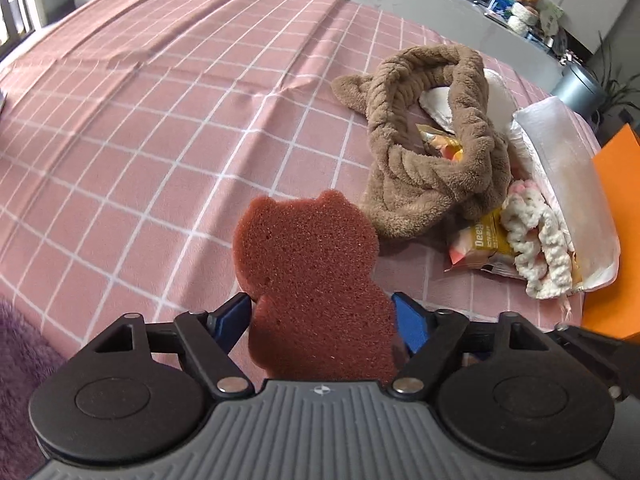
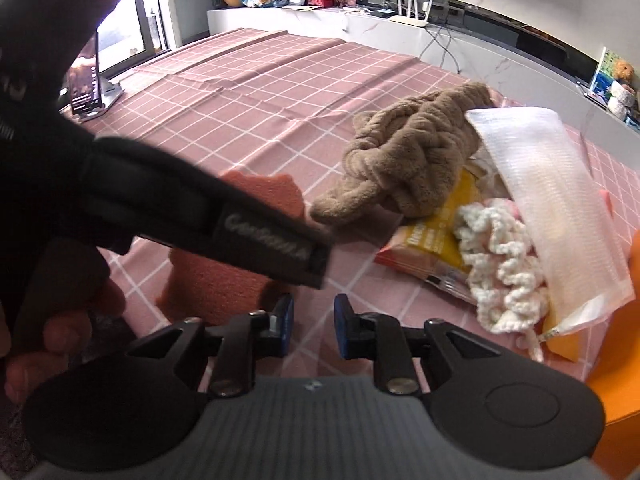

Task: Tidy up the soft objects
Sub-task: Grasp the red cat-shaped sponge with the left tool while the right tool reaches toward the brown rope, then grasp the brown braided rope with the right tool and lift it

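Between my left gripper (image 1: 322,312) pads: sponge (image 1: 308,272), clamped upright over table (image 1: 160,120). Right gripper (image 2: 314,330) nearly together, empty. Risk: sponge squashes, slips out; right snags headband (image 2: 408,160) beside pile.

Pink checked tablecloth (image 1: 160,120), marble counter (image 2: 460,40), bright window (image 2: 120,28), possibly.
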A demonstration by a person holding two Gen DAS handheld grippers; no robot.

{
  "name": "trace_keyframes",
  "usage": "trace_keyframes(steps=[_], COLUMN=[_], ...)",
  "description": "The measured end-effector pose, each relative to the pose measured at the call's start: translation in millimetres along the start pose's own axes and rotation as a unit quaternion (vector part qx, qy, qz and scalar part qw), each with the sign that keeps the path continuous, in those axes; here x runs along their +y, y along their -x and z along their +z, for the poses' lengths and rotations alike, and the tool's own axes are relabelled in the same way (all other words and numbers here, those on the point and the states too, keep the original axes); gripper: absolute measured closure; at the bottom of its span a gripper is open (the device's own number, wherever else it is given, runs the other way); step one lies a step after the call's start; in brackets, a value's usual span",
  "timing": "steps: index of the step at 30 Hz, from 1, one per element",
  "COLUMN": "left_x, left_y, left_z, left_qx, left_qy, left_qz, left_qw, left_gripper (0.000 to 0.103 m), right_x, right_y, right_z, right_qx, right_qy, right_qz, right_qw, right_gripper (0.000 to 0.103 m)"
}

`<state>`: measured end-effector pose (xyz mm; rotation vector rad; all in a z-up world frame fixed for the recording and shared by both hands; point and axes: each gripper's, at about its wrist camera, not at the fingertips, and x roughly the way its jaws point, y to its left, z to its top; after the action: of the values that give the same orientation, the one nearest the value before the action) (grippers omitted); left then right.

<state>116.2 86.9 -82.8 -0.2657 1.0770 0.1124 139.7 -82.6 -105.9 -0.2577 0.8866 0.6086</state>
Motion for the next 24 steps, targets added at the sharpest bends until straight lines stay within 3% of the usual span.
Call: trace_keyframes(steps=[3,5,8,10,11,15,20,22,23,24], left_x=[5.7,14.8,30.9,40.4,43.5,54.2,63.4,65.5,66.1,66.4], left_y=[2.8,5.9,12.6,16.5,17.3,17.6,15.6,15.3,15.6,16.4], left_z=[1.1,2.9,12.4,21.5,25.3,40.8,44.9,43.0,42.2,41.0], left_qx=[-0.015,-0.027,-0.05,-0.066,-0.072,-0.091,-0.092,-0.089,-0.089,-0.089], left_qy=[-0.006,0.003,0.027,0.037,0.039,0.041,0.05,0.049,0.049,0.049], left_qz=[0.008,0.012,0.018,0.027,0.03,0.043,0.039,0.032,0.029,0.028], left_qw=[0.9998,0.9996,0.9982,0.9968,0.9962,0.994,0.9937,0.9943,0.9944,0.9944], left_gripper=[0.022,0.024,0.024,0.024,0.024,0.024,0.024,0.024,0.024,0.024], right_x=[-2.6,-2.4,1.7,3.7,0.7,6.2,12.0,11.1,10.5,10.7], right_y=[9.3,15.1,17.3,12.8,7.7,-21.7,-46.8,-51.9,-52.5,-51.5], right_z=[4.3,10.8,27.0,40.2,49.8,73.4,78.2,75.2,74.5,75.1], right_qx=[-0.013,-0.03,-0.065,-0.082,-0.082,-0.065,-0.048,-0.035,-0.032,-0.034], right_qy=[0.0,0.012,0.041,0.055,0.057,0.063,0.108,0.117,0.121,0.124], right_qz=[-0.018,-0.035,-0.081,-0.106,-0.111,-0.124,-0.158,-0.168,-0.168,-0.164], right_qw=[1.0,0.999,0.994,0.989,0.989,0.988,0.98,0.978,0.978,0.978], right_gripper=[0.081,0.075,0.048,0.018,0.016,0.016,0.021,0.029,0.045,0.053])
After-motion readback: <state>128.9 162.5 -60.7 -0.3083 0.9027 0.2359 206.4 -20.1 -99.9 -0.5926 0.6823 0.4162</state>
